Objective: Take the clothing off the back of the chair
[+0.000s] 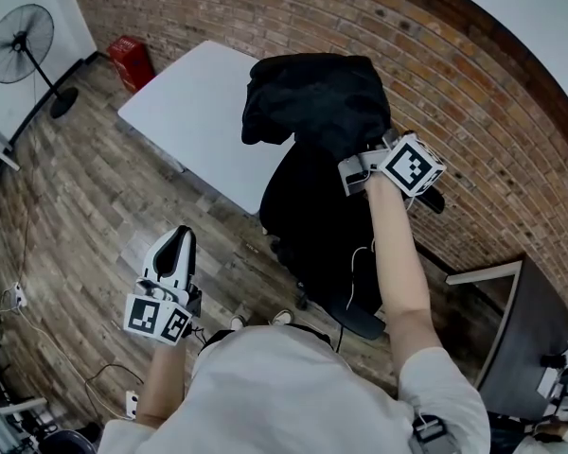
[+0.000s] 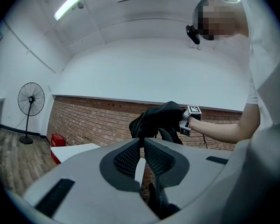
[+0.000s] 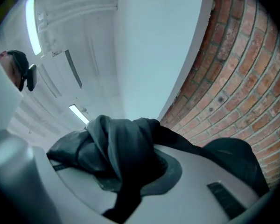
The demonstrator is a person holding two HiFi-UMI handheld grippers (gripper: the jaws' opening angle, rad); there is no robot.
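The black clothing hangs bunched up, lifted above the black office chair, whose back it still partly drapes. My right gripper is shut on a fold of it; its fingertips are buried in the cloth. In the right gripper view the dark fabric fills the space between the jaws. My left gripper is held low at the left, apart from the chair, jaws together and holding nothing. From the left gripper view, past its shut jaws, the clothing and the right gripper show.
A white table stands just behind the chair, against a brick wall. A standing fan and a red box are at the far left. A dark desk is at the right. Cables lie on the wooden floor.
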